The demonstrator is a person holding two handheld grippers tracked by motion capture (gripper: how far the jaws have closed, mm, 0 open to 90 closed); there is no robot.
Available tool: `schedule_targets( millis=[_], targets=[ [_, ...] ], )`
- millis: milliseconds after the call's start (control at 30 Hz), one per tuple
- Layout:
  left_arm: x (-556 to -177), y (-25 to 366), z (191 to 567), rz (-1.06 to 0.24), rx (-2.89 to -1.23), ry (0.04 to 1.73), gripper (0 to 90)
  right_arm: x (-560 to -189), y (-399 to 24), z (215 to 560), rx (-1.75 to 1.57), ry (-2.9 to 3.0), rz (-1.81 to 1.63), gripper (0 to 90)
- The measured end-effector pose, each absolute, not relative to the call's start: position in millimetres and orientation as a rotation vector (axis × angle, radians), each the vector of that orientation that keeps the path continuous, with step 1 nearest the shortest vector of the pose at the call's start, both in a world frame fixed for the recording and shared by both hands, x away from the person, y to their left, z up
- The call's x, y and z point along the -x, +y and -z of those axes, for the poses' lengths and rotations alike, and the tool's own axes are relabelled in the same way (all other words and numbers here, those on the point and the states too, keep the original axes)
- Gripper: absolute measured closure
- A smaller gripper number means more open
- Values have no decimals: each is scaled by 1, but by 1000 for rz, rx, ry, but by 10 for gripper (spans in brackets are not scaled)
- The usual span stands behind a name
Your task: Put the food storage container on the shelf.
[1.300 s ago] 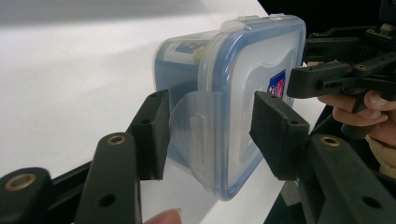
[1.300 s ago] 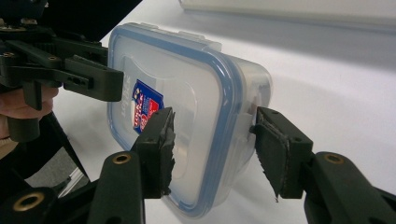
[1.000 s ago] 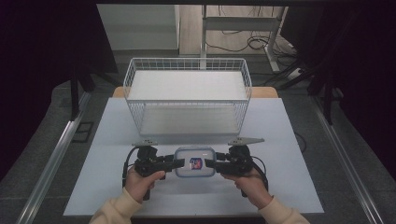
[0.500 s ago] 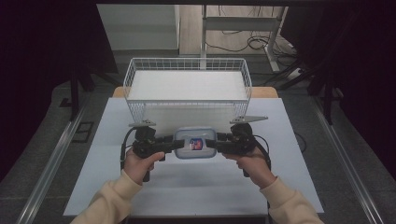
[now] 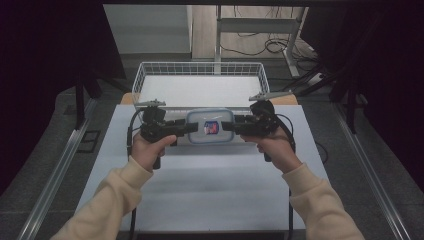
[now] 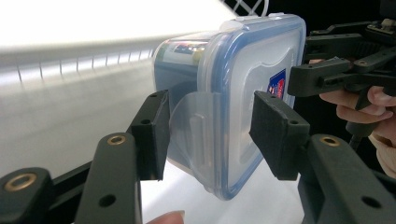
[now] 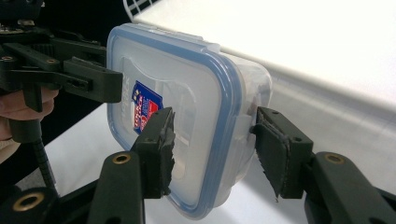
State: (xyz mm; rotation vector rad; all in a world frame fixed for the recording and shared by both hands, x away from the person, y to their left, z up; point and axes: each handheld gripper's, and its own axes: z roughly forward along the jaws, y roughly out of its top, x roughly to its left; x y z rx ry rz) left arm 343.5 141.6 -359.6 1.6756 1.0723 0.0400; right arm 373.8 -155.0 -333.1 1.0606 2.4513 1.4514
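both claws (image 5: 186,128) (image 5: 227,125) clamp lidded container (image 5: 210,127) aloft.

A white table (image 5: 200,195) carries the work — a white wire basket (image 5: 145,75) sits on it at twelve o'clock, against the far edge.

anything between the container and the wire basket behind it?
Nothing visible. The left gripper and right gripper clamp the container at opposite ends, lifted off the table. Only the basket's near wall lies ahead, and the basket's top is open.
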Motion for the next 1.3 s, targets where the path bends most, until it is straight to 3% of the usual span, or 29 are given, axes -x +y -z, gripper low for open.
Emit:
schedule_targets(
  millis=[400, 900, 1300],
  targets=[
    [-406, 155, 320, -18, -1690, 1100, 490, -438, -141, 291, -1093, 2477, -1446, 486],
    [-466, 156, 319, 110, -1727, 1162, 489, -494, -140, 291, -1242, 2520, -1417, 484],
    [-494, 161, 325, 235, -1652, 1268, 477, -523, -138, 297, -1464, 2554, -1399, 465]
  ],
)
